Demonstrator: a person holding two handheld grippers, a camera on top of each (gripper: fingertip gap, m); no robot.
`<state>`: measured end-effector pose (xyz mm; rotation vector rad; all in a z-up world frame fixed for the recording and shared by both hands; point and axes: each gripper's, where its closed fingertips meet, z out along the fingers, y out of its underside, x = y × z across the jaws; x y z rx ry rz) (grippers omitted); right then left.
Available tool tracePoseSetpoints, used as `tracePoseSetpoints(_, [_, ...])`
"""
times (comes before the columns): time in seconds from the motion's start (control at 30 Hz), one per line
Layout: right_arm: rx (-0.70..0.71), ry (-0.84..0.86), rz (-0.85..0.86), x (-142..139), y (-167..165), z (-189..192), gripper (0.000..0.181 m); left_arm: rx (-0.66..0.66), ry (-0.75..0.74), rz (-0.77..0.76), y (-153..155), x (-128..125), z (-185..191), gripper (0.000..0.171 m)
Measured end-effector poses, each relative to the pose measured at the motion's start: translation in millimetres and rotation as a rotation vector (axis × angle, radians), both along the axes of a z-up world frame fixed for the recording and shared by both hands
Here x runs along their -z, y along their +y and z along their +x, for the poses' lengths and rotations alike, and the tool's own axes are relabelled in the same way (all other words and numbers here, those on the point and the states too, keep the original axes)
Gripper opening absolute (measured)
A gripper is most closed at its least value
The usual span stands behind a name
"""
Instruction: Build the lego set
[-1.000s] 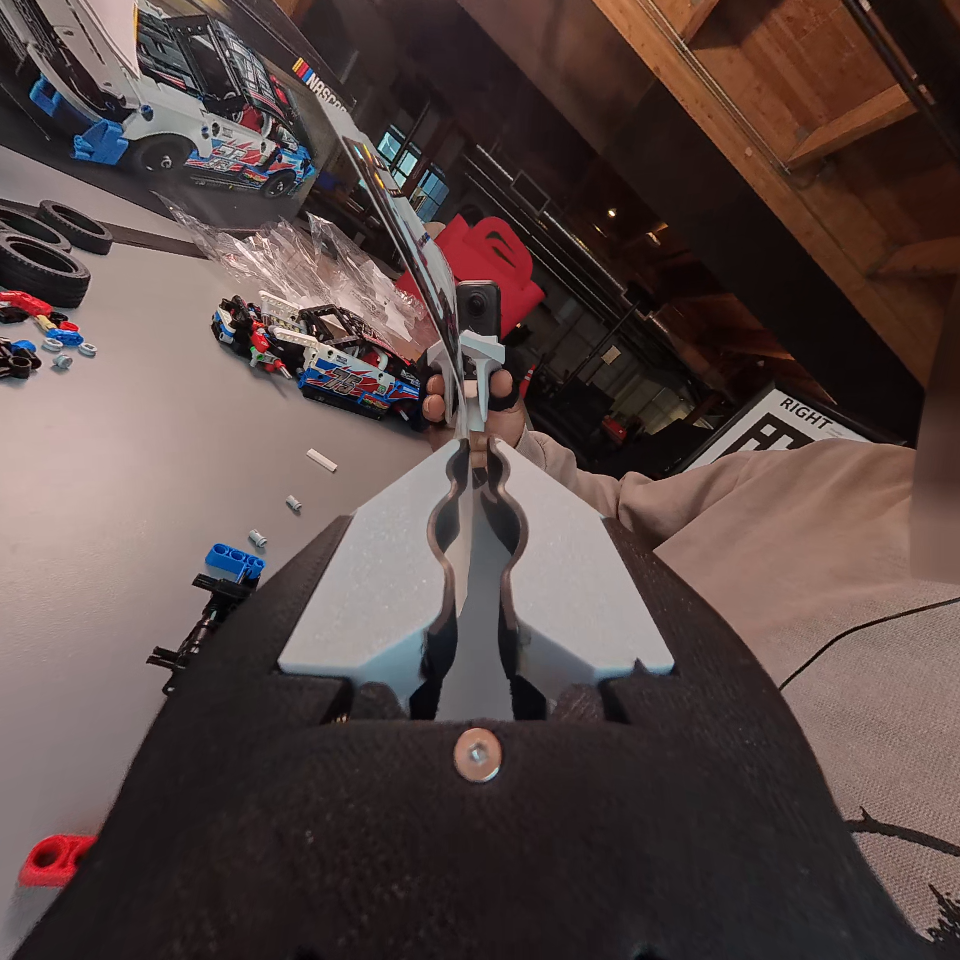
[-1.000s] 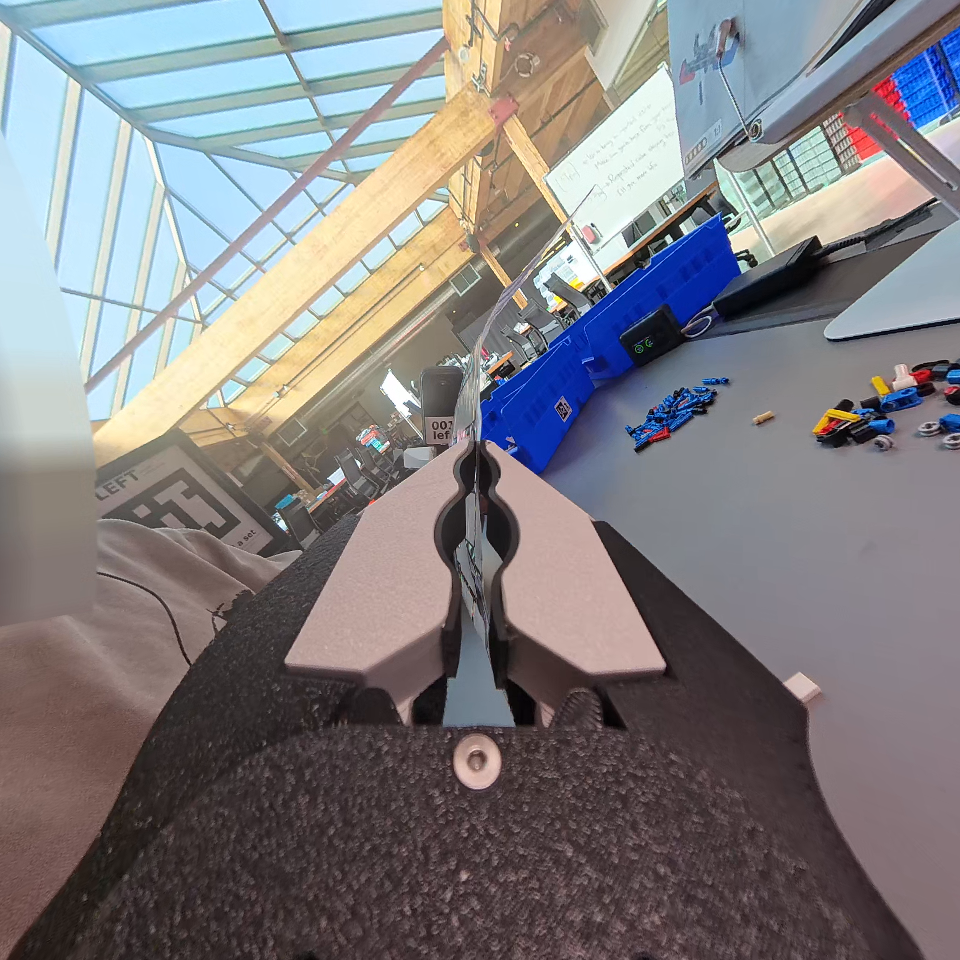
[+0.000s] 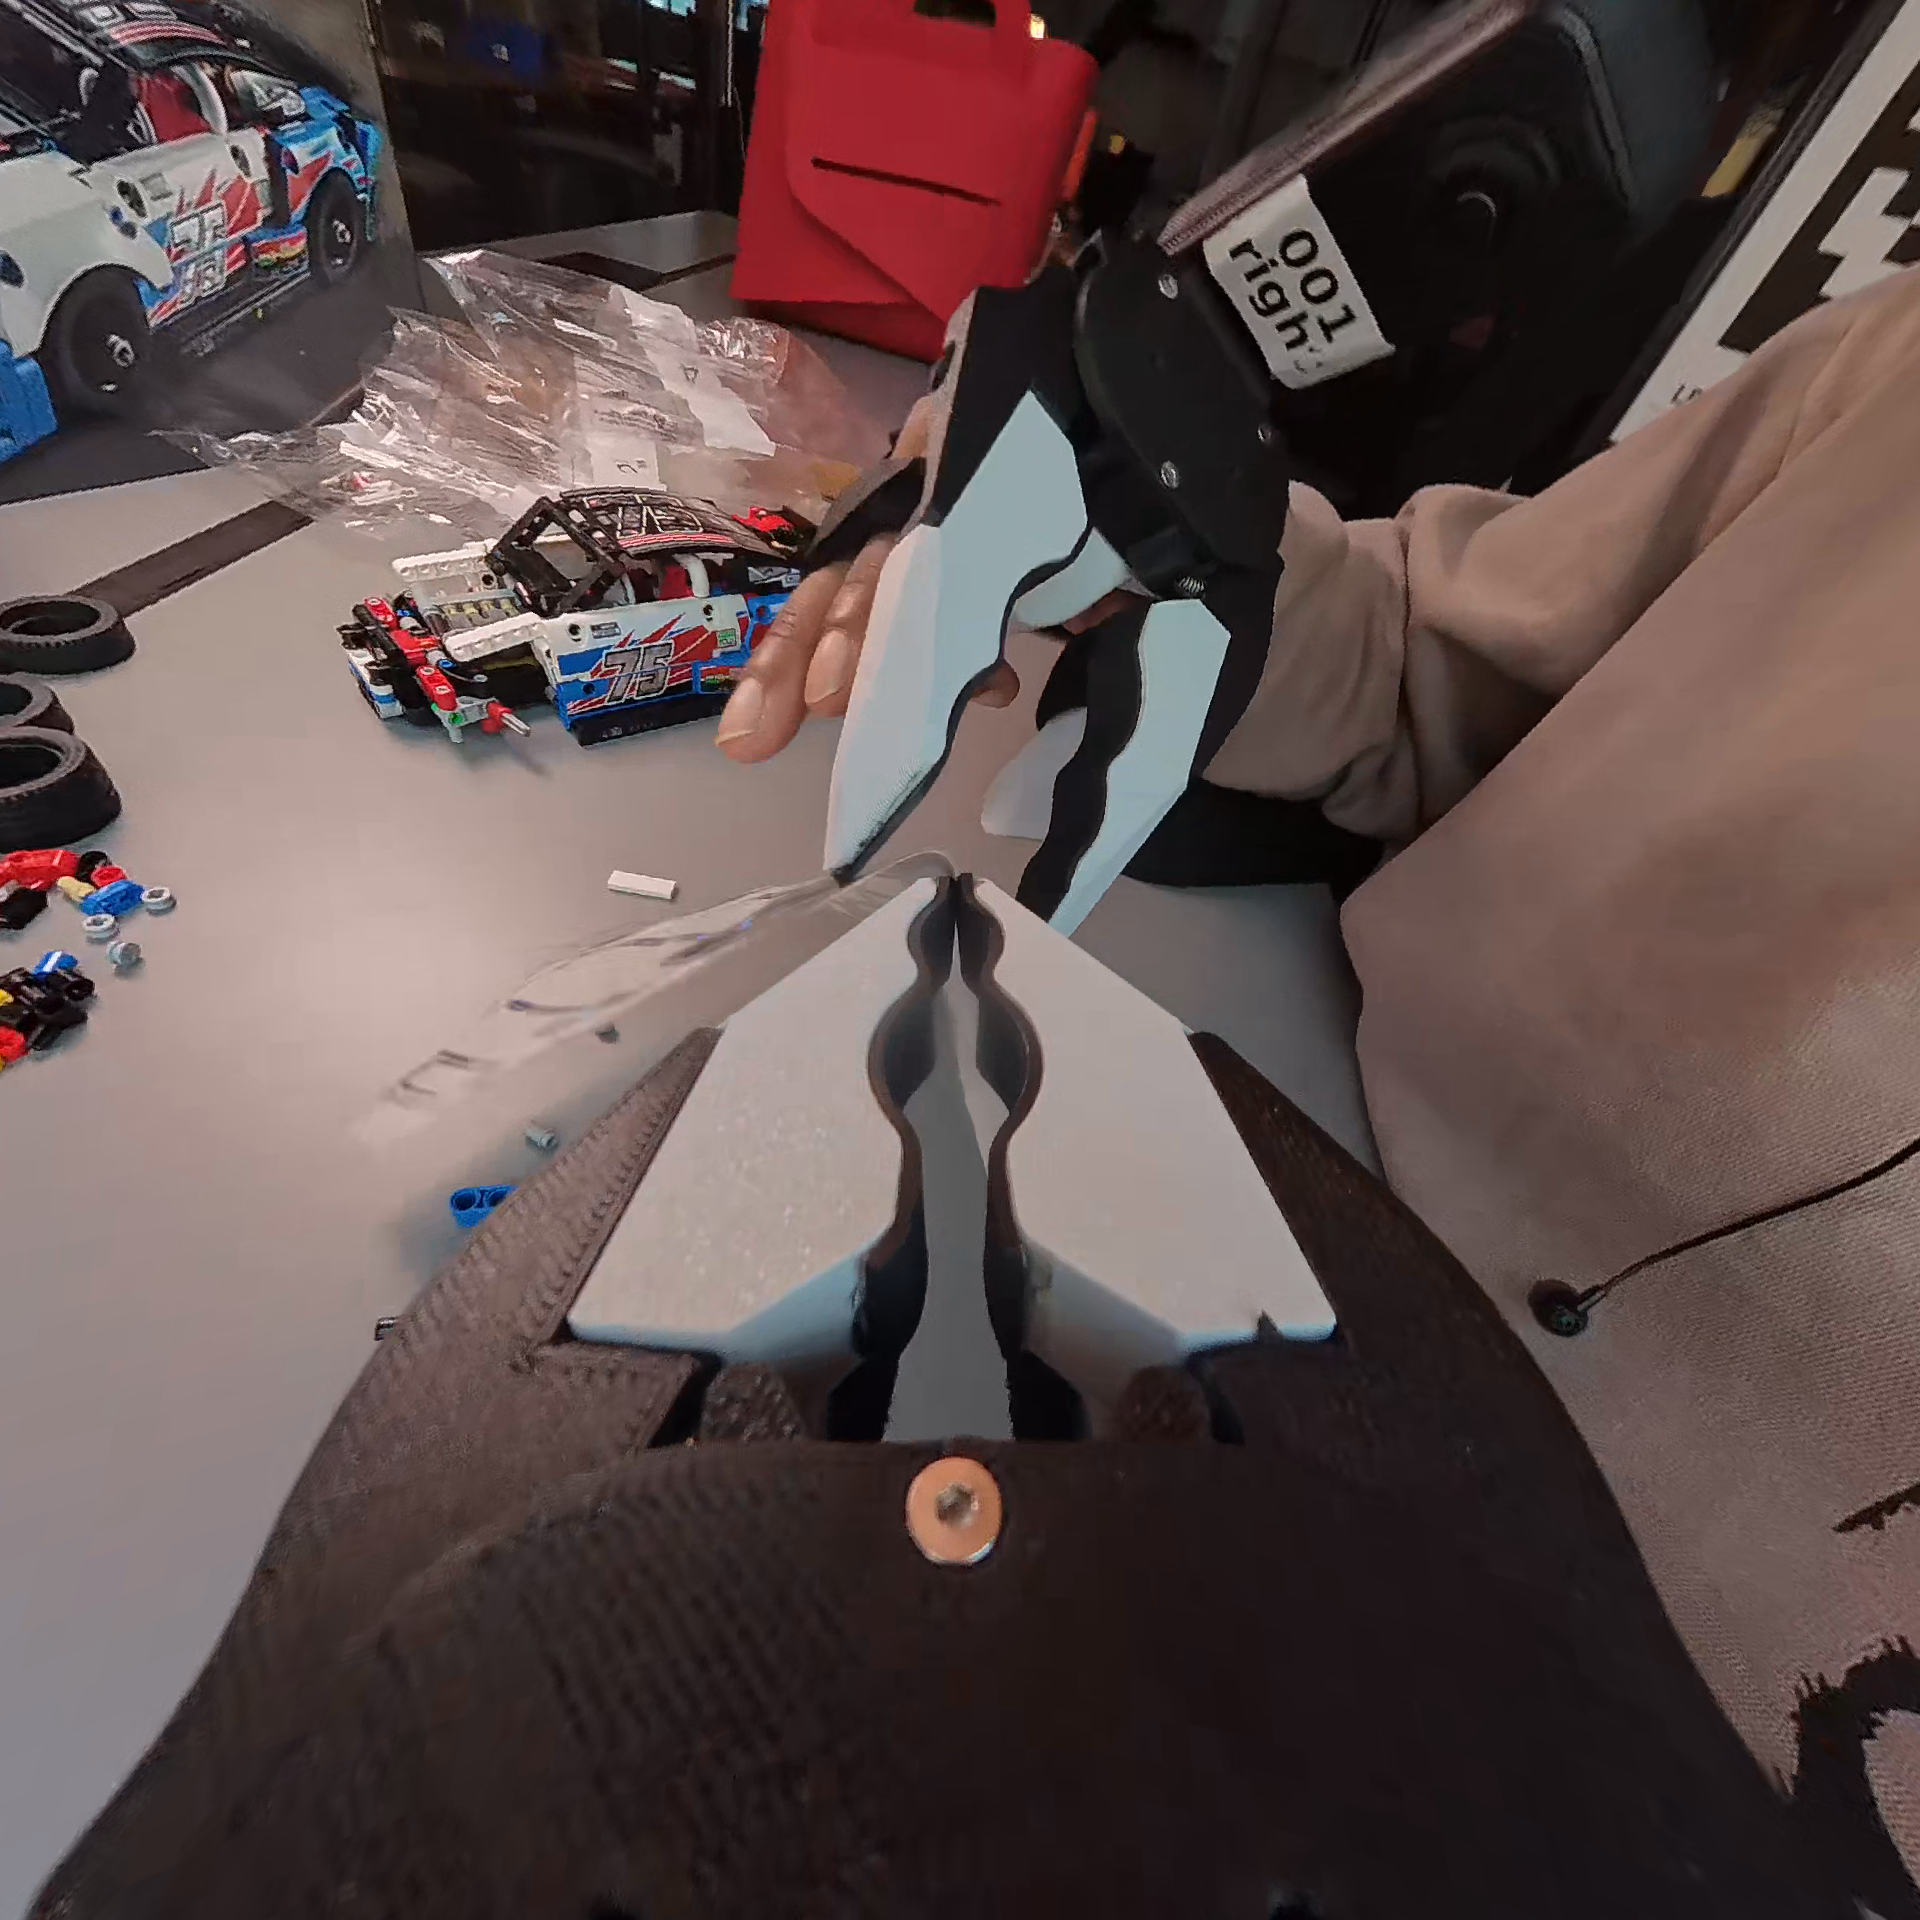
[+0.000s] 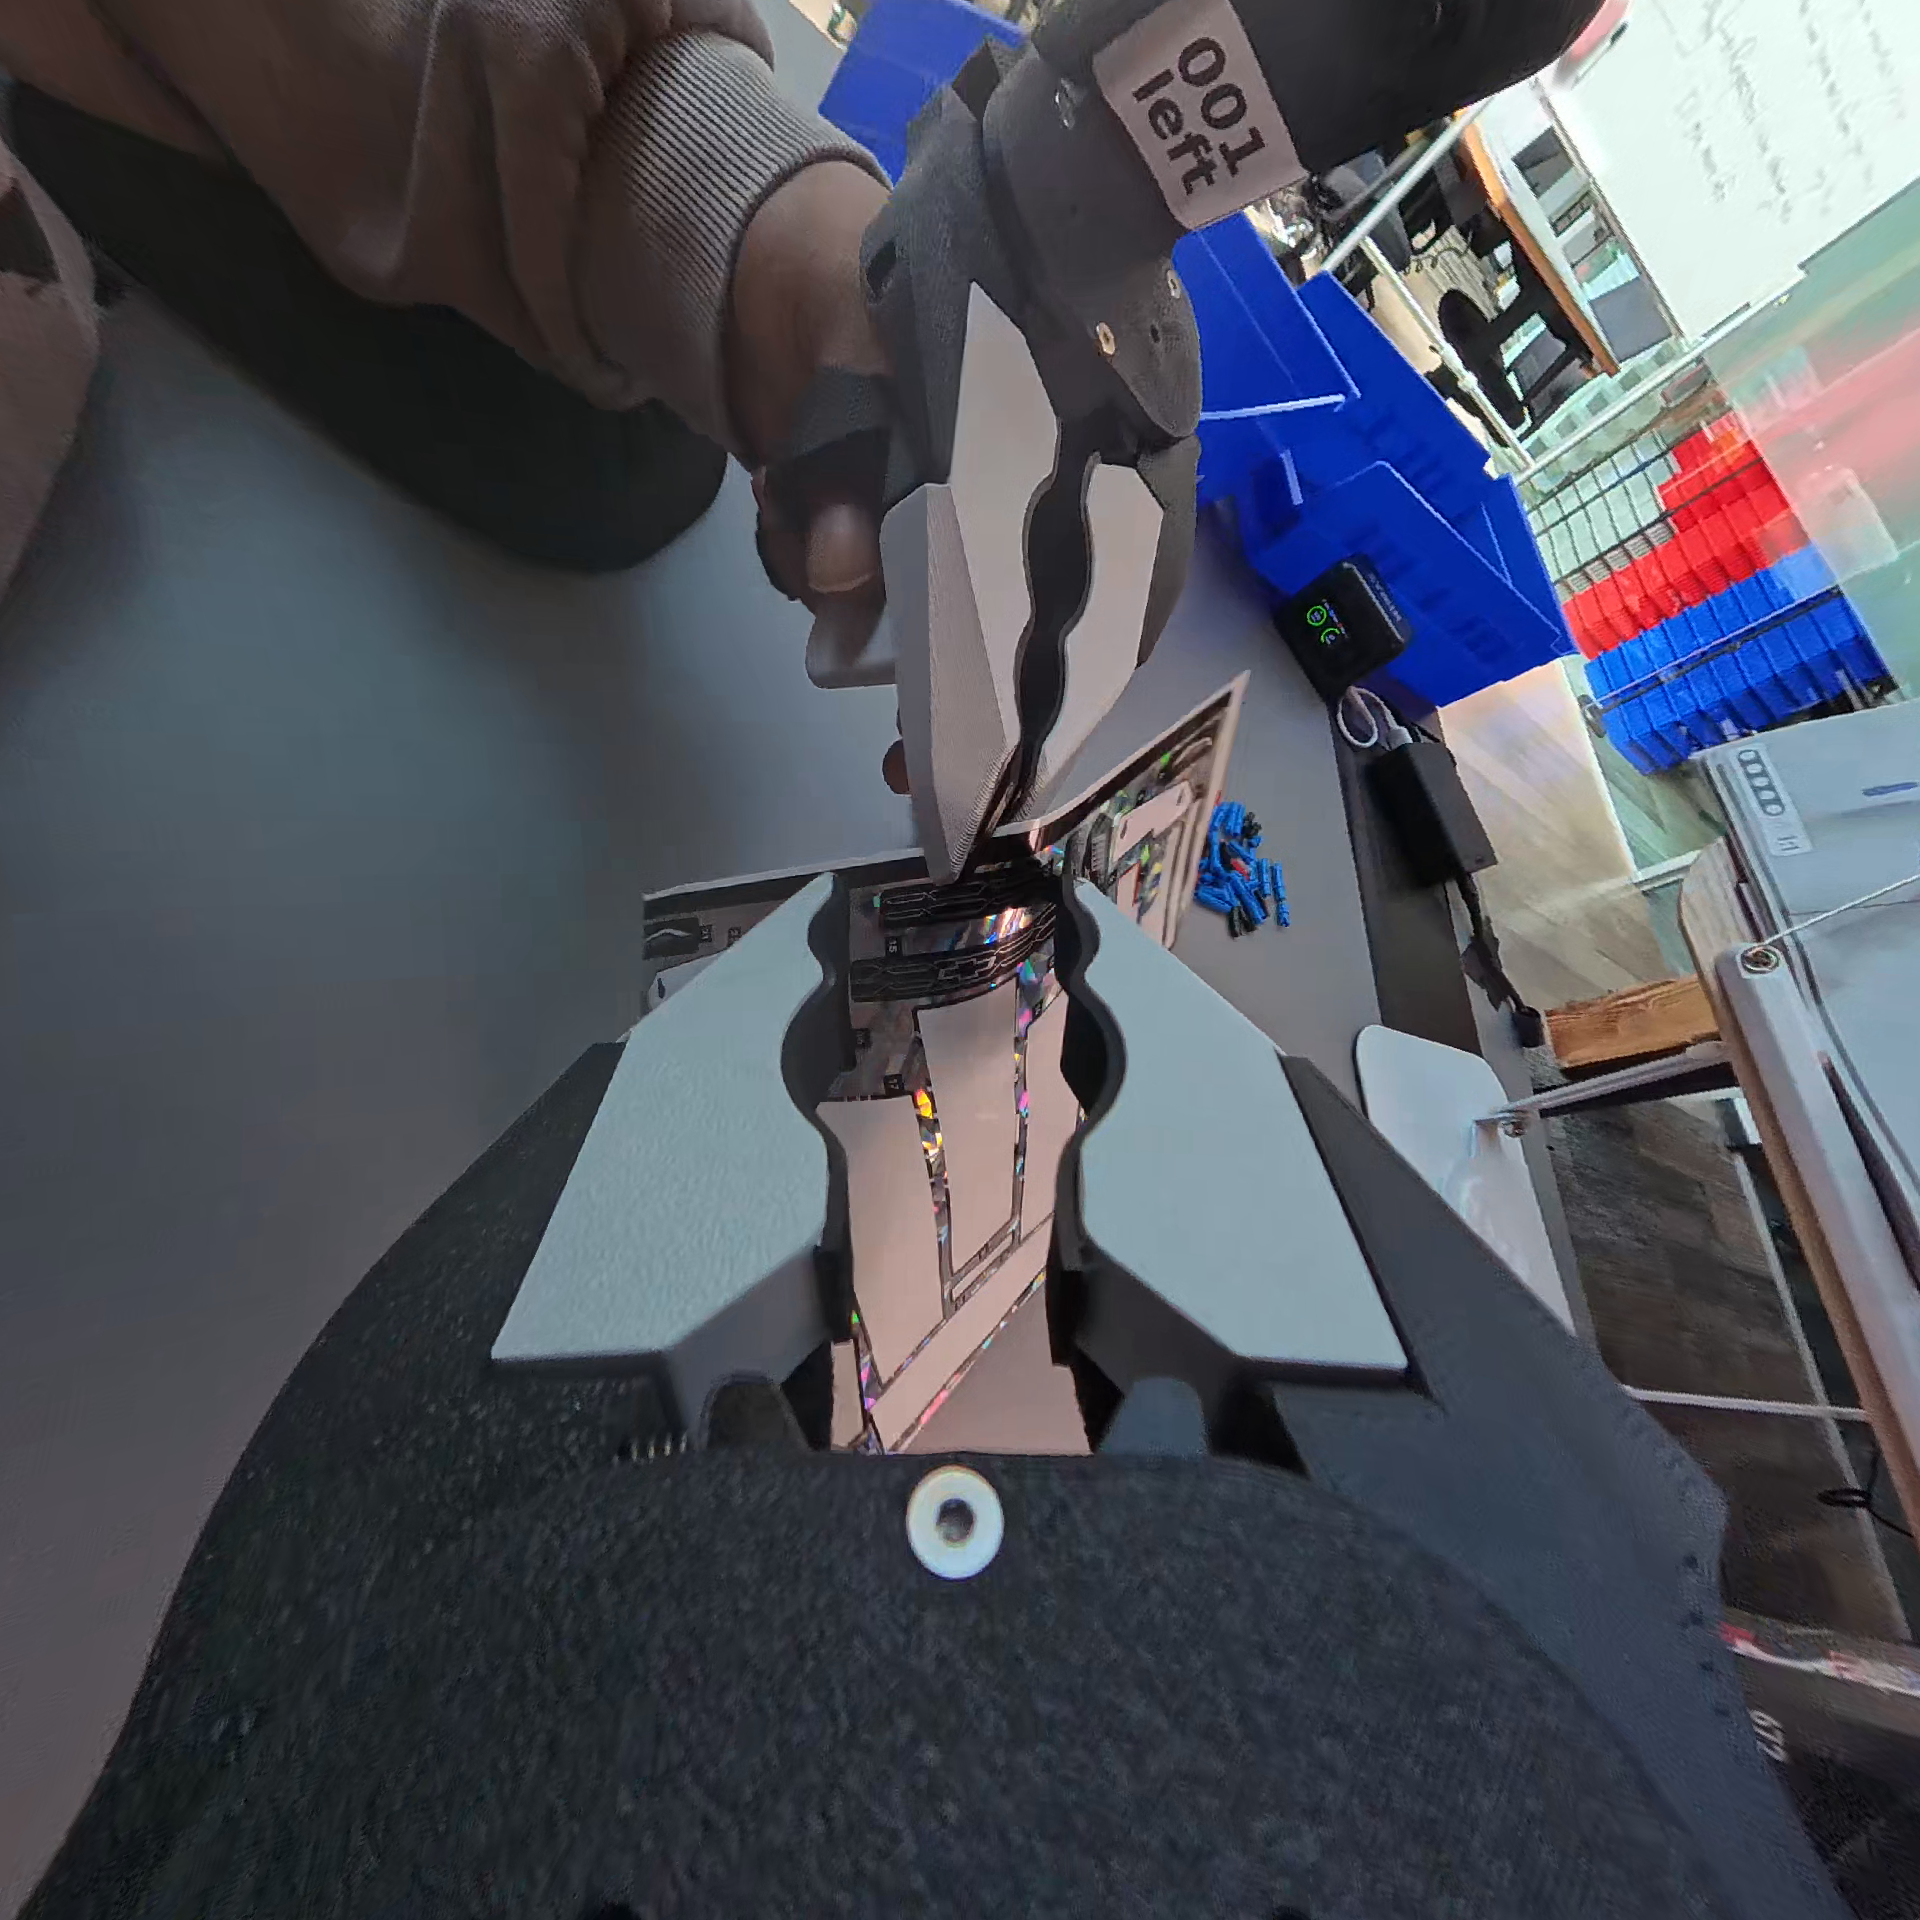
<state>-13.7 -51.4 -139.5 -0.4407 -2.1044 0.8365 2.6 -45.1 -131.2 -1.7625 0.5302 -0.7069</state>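
Observation:
My left gripper (image 3: 954, 885) is shut on the edge of a sticker sheet (image 4: 966, 1143), a pale sheet with shiny holographic and black decals. In the left wrist view the sheet (image 3: 665, 945) shows nearly edge-on and blurred, running left from my fingertips just above the grey table (image 3: 260, 1195). My right gripper (image 4: 951, 896) is open, with the sheet showing between its spread fingers (image 3: 914, 665). The left gripper (image 4: 987, 831) pinches the sheet's far edge just beyond the right fingertips. The part-built lego race car (image 3: 582, 623) stands on the table beyond, without wheels.
Black tyres (image 3: 52, 790) and small loose pieces (image 3: 73, 894) lie at the left, a white piece (image 3: 641, 884) and a blue piece (image 3: 478, 1202) nearer. Clear bags (image 3: 582, 405), the set's box (image 3: 177, 208) and a red bag (image 3: 904, 156) stand behind. Blue pins (image 4: 1242, 868) and blue bins (image 4: 1382, 468) are on the right. Less than 4 cm separates the two grippers' tips. The part-built lego race car (image 3: 582, 623) is about equally far from each gripper, around 30 cm.
Both grippers held the sheet upright in the air before. Now the right gripper has opened and let go, and both point down at the table. The left still holds the sheet.

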Motion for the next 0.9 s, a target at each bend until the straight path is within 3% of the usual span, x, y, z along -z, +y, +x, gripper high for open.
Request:
tracePoseSetpoints(0.17, [-0.074,-0.042,-0.096,-1,-9,10,0.017,0.064,0.165,0.084,-10,5,11,0.000])
tracePoseSetpoints(0.43, [-0.194,-0.168,-0.319,-5,-18,27,0.019,0.161,0.361,0.241,-21,7,25,0.000])
tracePoseSetpoints(0.6, [-0.244,-0.201,-0.381,-6,-23,33,0.007,0.192,0.371,0.249,-25,9,28,0.000])
tracePoseSetpoints(0.9, [-0.224,-0.163,-0.407,-10,-18,30,0.000,0.132,0.336,0.218,-19,7,21,0.000])
